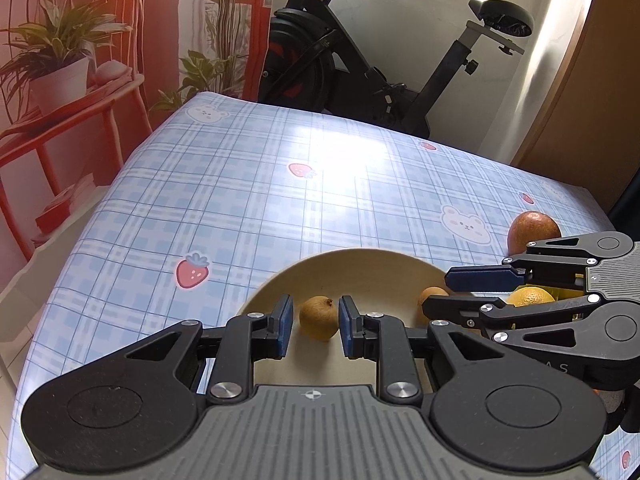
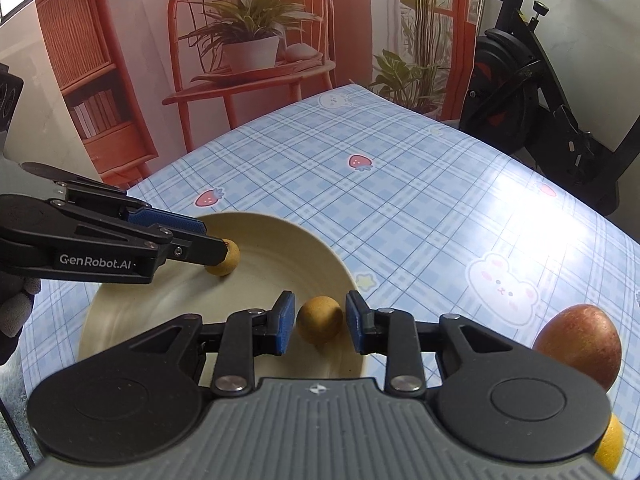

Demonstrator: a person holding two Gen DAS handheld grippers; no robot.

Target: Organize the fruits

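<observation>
A cream plate (image 1: pixel 360 262) (image 2: pixel 280 236) lies on the checked tablecloth. My left gripper (image 1: pixel 314 326) is open around a small yellow-brown fruit (image 1: pixel 319 317) on the plate, pads not touching it; the same fruit (image 2: pixel 225 260) shows in the right wrist view at the left gripper's tips (image 2: pixel 216 246). My right gripper (image 2: pixel 320 326) is open around a second small yellow-brown fruit (image 2: pixel 319 320) on the plate, which also shows in the left wrist view (image 1: pixel 430 296). The right gripper (image 1: pixel 436 292) reaches in from the right.
A reddish-brown mango-like fruit (image 1: pixel 533 232) (image 2: pixel 580 344) lies on the cloth right of the plate. An orange (image 1: pixel 530 297) (image 2: pixel 610 448) sits partly hidden by the right gripper. An exercise bike (image 1: pixel 360 60) and a poster wall stand beyond the table's far edge.
</observation>
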